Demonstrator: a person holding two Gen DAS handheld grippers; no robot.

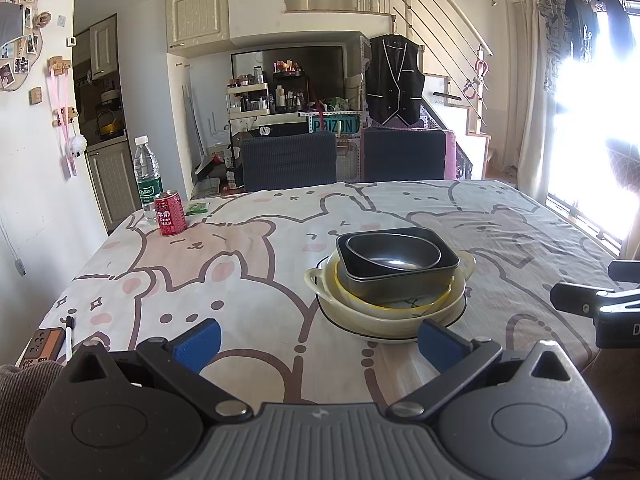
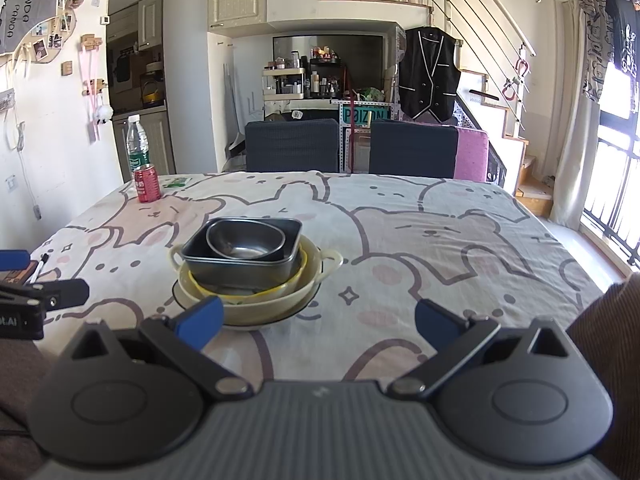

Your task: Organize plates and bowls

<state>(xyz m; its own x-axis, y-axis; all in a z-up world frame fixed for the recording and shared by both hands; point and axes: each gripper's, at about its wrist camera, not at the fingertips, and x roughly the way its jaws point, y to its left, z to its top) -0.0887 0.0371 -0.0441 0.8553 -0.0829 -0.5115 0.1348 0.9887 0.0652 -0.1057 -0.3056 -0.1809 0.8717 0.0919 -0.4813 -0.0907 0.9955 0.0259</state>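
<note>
On the table [image 1: 248, 280], nested dishes [image 1: 394, 276], both grippers' jaws apart.

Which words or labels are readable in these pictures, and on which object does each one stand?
"DRINK MILK": red can, under characters I cannot read.
"PRIZON": teal sign behind the chairs, partly hidden.
Water bottle label: too blurred.
Grey wall poster: repeated letters, unclear.

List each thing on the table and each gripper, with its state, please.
left gripper: open, empty
right gripper: open, empty
metal bowl: nested in dark pan
dark pan: stacked in cream bowl
cream bowl: on plate
red can: upright
water bottle: upright, capped
</note>
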